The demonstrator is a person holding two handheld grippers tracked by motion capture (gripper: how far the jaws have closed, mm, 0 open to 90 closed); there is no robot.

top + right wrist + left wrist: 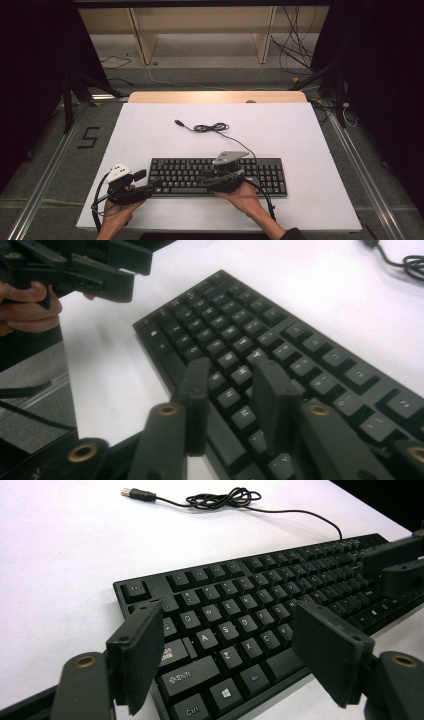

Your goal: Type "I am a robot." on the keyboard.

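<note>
A black keyboard (267, 172) (260, 595) (240, 315) lies across the near half of the white tabletop (300, 130). Its cable (211, 128) (220, 499) runs back to a small coil and a loose USB plug (178, 122). My left gripper (152, 186) (230, 650) hangs over the keyboard's left end, jaws wide open, nothing between them. My right gripper (207, 179) (230, 370) hovers low over the middle keys and points toward the left gripper. Its jaws stand a narrow gap apart with nothing between them. In the right gripper view the left gripper (132, 272) is at top left.
The white tabletop extends well beyond the keyboard on every side, with a wooden edge (215, 96) at the back. Grey floor with metal rails (45, 175) flanks the table. Dark stands (67, 100) and loose wires (295, 50) sit behind it.
</note>
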